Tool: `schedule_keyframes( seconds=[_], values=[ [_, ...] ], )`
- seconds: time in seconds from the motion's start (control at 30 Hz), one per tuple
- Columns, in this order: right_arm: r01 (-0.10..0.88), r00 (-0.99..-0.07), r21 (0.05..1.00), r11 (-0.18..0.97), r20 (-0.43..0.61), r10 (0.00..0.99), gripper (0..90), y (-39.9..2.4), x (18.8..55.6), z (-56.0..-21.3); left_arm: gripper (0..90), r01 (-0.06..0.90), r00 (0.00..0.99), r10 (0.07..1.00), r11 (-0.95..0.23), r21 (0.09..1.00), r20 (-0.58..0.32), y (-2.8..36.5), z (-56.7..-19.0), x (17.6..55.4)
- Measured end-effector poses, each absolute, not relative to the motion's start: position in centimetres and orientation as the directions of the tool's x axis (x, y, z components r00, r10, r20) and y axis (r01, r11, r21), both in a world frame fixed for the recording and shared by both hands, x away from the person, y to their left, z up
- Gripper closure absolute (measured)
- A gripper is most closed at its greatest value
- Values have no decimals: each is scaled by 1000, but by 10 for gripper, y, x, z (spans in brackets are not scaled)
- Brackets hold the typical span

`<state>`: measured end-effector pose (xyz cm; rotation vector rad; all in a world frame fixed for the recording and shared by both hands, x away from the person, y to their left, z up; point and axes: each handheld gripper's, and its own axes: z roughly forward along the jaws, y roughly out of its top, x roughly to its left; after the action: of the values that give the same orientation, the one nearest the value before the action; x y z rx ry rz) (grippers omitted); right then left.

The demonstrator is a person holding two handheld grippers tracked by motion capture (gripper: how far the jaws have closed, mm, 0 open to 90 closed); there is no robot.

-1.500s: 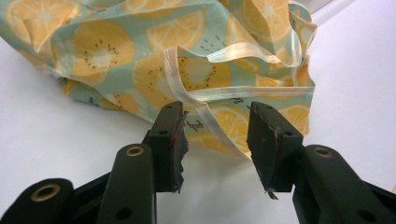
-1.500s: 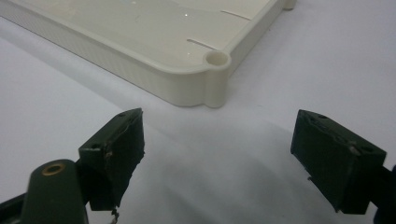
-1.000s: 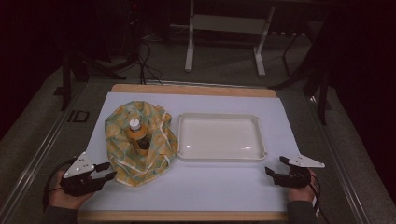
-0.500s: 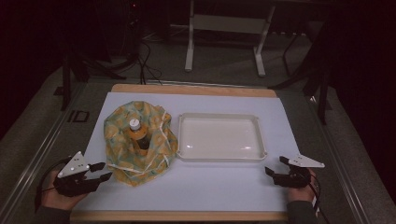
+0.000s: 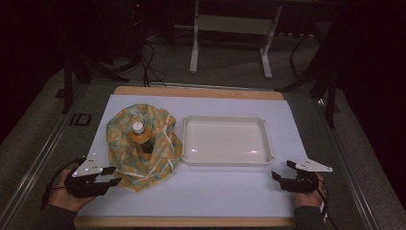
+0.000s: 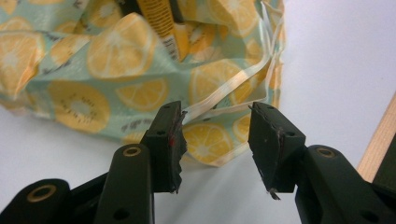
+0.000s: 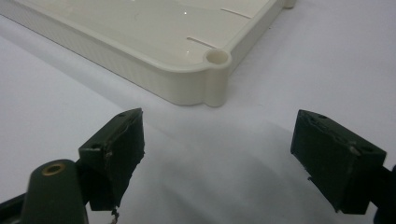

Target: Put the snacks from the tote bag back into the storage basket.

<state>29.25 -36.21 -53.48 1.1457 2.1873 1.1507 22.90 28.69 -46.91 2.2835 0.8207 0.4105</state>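
A drawstring bag point(image 5: 143, 148) printed with lemon and kiwi slices lies crumpled on the left of the white mat. A bottle point(image 5: 139, 133) with a white cap and yellow label stands inside it. My left gripper point(image 5: 113, 175) is open at the bag's near-left corner. In the left gripper view the bag's hem point(image 6: 210, 144) and pale cord point(image 6: 224, 91) lie just beyond my left gripper point(image 6: 217, 112), and the bottle's label point(image 6: 161, 23) shows above. My right gripper point(image 5: 281, 170) is open near the cream tray point(image 5: 225, 160). In the right gripper view, the tray's corner point(image 7: 215, 79) lies ahead of my right gripper point(image 7: 219, 119).
The white mat point(image 5: 215, 191) covers a wooden board whose edge point(image 5: 191, 221) runs along the front. The tray holds nothing. Dark floor, cables and a stand's legs point(image 5: 194, 52) lie beyond the far edge.
My left gripper drew back slightly to the left, then came back toward the bag's near corner. The bag's lower edge shifted a little. The right gripper has stayed put.
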Motion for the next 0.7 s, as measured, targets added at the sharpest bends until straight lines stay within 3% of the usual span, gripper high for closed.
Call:
schedule_keyframes(
  seconds=[0.7],
  values=[
    [478, -578, 816, 325, 13, 816, 169, -362, 293, -535, 565, 387, 836, 538, -716, 581, 105, 250, -451, 248]
  ],
)
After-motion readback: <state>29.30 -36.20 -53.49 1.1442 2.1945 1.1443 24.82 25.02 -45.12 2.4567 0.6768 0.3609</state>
